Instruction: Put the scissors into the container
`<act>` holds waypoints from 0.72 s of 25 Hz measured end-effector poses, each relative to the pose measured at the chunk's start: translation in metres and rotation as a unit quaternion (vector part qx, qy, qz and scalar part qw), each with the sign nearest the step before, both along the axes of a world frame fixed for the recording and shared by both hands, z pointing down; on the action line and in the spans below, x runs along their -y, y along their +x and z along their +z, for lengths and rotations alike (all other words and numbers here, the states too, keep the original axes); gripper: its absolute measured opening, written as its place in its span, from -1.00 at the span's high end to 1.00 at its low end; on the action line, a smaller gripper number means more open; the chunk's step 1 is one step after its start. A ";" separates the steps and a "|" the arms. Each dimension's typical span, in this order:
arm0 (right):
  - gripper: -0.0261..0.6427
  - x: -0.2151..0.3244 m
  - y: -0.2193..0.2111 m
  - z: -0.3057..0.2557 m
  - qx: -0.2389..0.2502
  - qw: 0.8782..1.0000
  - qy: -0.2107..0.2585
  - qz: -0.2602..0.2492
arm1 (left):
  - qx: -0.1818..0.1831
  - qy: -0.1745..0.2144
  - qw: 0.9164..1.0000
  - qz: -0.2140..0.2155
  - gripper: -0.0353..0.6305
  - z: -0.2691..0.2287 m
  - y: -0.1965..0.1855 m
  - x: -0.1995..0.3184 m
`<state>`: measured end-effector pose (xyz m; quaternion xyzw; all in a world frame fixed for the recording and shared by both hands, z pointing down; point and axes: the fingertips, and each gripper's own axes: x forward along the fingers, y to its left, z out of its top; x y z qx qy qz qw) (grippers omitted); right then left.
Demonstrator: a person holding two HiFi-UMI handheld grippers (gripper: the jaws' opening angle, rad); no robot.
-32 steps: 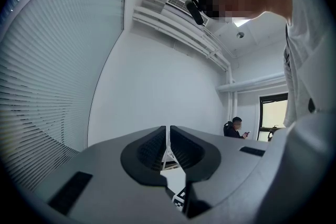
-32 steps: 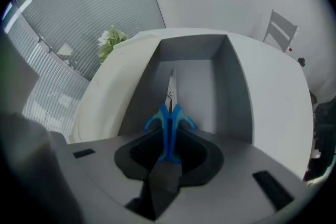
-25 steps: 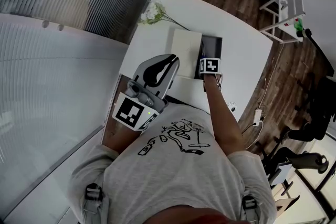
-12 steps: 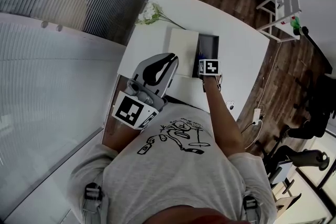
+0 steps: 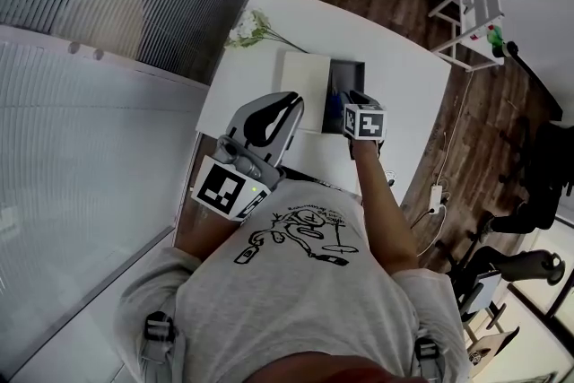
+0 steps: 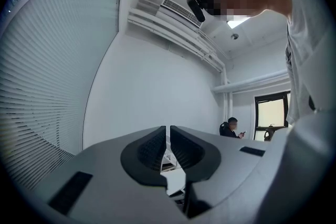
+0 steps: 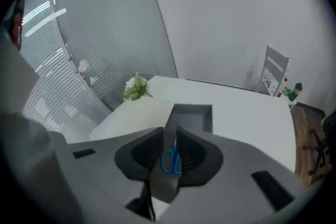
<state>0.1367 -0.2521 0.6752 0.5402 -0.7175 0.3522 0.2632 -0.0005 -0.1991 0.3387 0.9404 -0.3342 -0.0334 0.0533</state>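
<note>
Neither of the tongs holds anything. The right tongs point(image 7: 170, 136) hang tilted down over the grey container point(image 7: 198, 114) on the white table point(image 7: 247, 110). Their jaws stand a little apart, have just been closing, and have nothing between the pads. The scissors point(image 7: 170, 160), with blue handles, lie inside the container, below the gap and clear of the pads. The left tongs point(image 6: 168, 136) are held level by the person's chest, jaws drawn to a thin slit.

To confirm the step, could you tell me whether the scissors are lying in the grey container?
Yes, the right gripper view shows the blue-handled scissors lying inside the grey container.
</note>
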 end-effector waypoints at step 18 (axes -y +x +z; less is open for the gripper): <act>0.81 -0.025 0.023 -0.194 -0.042 0.967 0.247 -0.053 | -0.007 0.022 1.000 0.014 0.78 -0.014 0.018 -0.004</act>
